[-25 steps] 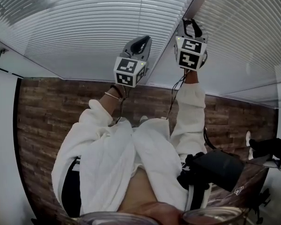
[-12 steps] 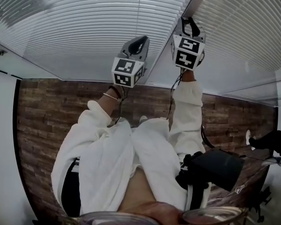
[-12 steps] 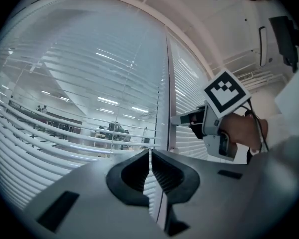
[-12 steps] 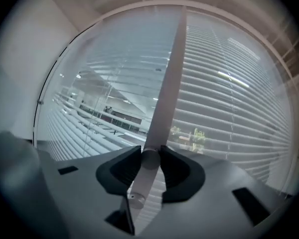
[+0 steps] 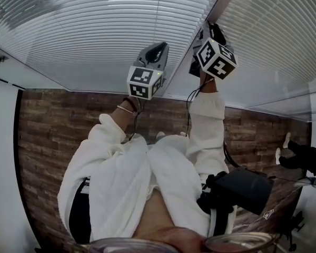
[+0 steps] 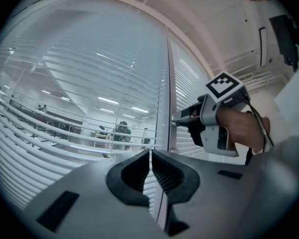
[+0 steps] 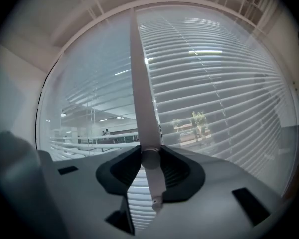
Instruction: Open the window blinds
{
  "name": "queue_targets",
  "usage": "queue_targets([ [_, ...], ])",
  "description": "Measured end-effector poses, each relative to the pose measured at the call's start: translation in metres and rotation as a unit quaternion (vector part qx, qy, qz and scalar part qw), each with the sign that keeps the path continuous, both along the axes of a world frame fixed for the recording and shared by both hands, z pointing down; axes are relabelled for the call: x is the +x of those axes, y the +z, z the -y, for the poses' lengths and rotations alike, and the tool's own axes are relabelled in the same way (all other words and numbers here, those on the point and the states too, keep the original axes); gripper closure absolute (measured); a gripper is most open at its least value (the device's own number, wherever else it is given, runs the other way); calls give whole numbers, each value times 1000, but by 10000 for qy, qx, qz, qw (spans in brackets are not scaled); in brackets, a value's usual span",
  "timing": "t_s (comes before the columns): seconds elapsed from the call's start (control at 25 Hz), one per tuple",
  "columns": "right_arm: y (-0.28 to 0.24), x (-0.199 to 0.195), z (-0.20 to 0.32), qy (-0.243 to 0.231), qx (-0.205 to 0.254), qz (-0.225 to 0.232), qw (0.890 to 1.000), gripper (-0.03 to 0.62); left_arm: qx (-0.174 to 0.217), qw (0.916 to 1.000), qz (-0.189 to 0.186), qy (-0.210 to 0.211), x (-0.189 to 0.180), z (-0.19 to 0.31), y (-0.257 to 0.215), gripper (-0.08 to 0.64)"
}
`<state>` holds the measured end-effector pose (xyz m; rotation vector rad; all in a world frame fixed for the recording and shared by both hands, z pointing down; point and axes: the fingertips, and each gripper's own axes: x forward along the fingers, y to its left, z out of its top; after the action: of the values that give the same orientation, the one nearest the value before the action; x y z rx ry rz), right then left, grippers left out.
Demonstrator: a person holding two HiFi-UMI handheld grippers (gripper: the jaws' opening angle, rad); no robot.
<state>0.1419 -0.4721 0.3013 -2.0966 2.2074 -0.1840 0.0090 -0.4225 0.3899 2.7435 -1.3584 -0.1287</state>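
White window blinds (image 5: 95, 25) filled the far wall, slats tilted enough to show a lit room beyond. The left gripper (image 6: 150, 169) hung before the left panel, jaws nearly together and nothing between them. Just right of it, the right gripper (image 7: 150, 166) was clamped on the thin white wand (image 7: 142, 108), which slanted near where two panels met.
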Motion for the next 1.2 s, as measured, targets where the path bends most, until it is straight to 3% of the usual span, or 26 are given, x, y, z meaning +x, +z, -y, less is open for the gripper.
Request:
queue_targets([
  [0.2,0,3,2,-147,58,655,9977,465,-7,10000,13,-4,2,1,0,558],
  [0.32,3,-1,-6,-227,220,396,9987,465,-4,10000,0,-3,2,1,-1,558],
  [0.52,33,-11,-36,-38,534,-578,9969,465,16,10000,-57,-25,-2,2,-3,558],
  [0.6,51,-16,-47,-11,531,-726,9959,465,-17,10000,-38,-13,-2,0,-2,558],
  [1.04,105,7,-127,424,105,-547,9975,465,-217,9996,-168,-20,-2,-62,18,558],
  [1.2,116,15,-153,108,-2,-362,9993,465,-215,9992,-145,-304,8,-92,19,558],
])
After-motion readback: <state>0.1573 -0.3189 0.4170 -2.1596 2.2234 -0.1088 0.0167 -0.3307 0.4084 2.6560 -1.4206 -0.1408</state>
